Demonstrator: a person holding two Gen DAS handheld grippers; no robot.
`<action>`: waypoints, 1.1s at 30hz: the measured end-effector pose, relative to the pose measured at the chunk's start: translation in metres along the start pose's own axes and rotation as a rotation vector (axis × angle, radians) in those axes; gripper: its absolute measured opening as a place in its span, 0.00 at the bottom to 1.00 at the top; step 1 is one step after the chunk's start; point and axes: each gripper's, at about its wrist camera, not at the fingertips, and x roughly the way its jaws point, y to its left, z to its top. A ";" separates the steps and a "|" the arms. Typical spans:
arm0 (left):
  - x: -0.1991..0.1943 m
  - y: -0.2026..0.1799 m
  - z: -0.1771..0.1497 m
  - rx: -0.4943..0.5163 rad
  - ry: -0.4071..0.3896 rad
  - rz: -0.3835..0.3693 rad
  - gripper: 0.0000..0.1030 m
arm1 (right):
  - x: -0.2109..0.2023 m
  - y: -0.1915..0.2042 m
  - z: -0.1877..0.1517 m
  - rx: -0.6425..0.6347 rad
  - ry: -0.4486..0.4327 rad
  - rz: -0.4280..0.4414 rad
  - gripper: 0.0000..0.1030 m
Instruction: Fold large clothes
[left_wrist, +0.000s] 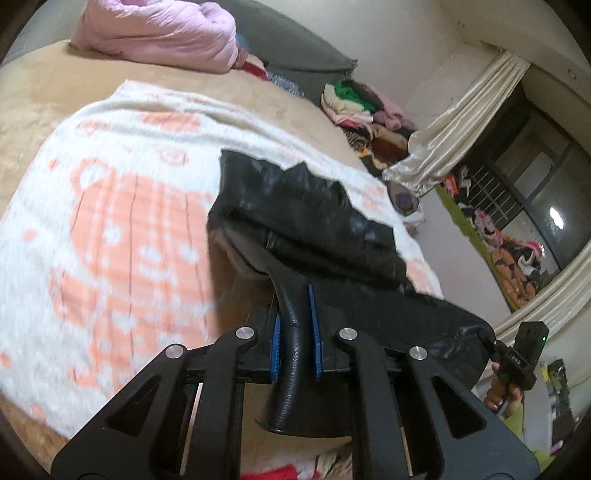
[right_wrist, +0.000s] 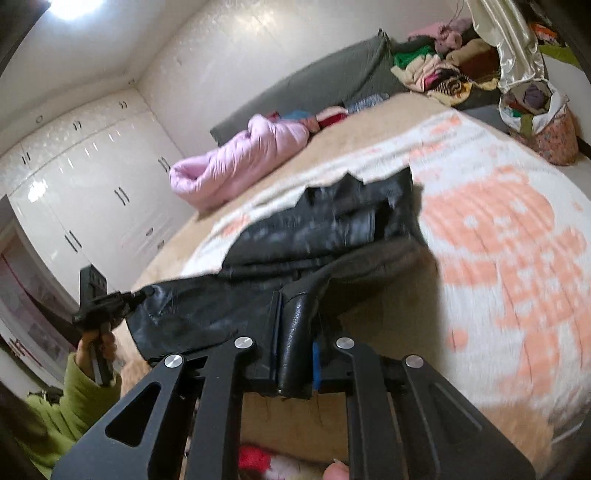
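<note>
The left gripper (left_wrist: 295, 328) and the right gripper (right_wrist: 295, 350) each pinch the near edge of the black jacket (left_wrist: 306, 218). The rest lies ahead on the blanket (left_wrist: 110, 206). Folding has only started.

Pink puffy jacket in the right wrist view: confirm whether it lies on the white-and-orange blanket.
No, the pink puffy jacket lies on the tan bedspread, beyond the blanket.
</note>
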 end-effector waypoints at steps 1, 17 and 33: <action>0.001 -0.001 0.004 -0.004 -0.006 -0.007 0.06 | 0.001 0.000 0.002 0.001 -0.010 -0.001 0.11; 0.041 -0.012 0.070 -0.016 -0.071 -0.003 0.07 | 0.044 -0.019 0.081 0.078 -0.139 -0.064 0.11; 0.092 -0.005 0.102 -0.031 -0.059 0.090 0.09 | 0.108 -0.051 0.109 0.114 -0.149 -0.141 0.14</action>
